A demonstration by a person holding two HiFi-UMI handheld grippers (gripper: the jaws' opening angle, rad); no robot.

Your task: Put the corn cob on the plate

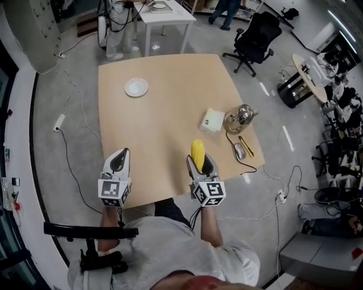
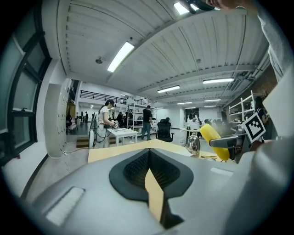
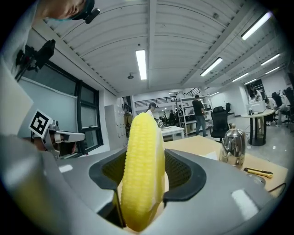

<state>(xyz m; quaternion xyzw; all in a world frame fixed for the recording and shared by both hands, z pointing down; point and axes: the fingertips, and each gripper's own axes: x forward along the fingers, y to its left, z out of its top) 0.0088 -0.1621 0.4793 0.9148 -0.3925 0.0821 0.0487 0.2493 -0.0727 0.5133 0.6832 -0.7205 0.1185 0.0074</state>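
Note:
A yellow corn cob (image 1: 197, 153) is clamped in my right gripper (image 1: 199, 160), held above the near part of the wooden table (image 1: 170, 124). In the right gripper view the corn cob (image 3: 142, 172) stands upright between the dark pads and fills the middle. A small white plate (image 1: 136, 87) sits on the table's far left. My left gripper (image 1: 118, 162) hovers over the table's near left edge, jaws together with nothing between them. In the left gripper view its pads (image 2: 151, 176) meet, and the corn cob (image 2: 214, 141) shows at the right.
A silver teapot (image 1: 239, 118), a white paper napkin (image 1: 212, 120), a computer mouse (image 1: 240, 150) and a yellow pen (image 1: 247, 146) lie on the table's right side. A black office chair (image 1: 258, 35) and a white table (image 1: 164, 14) stand beyond. Cables run across the floor.

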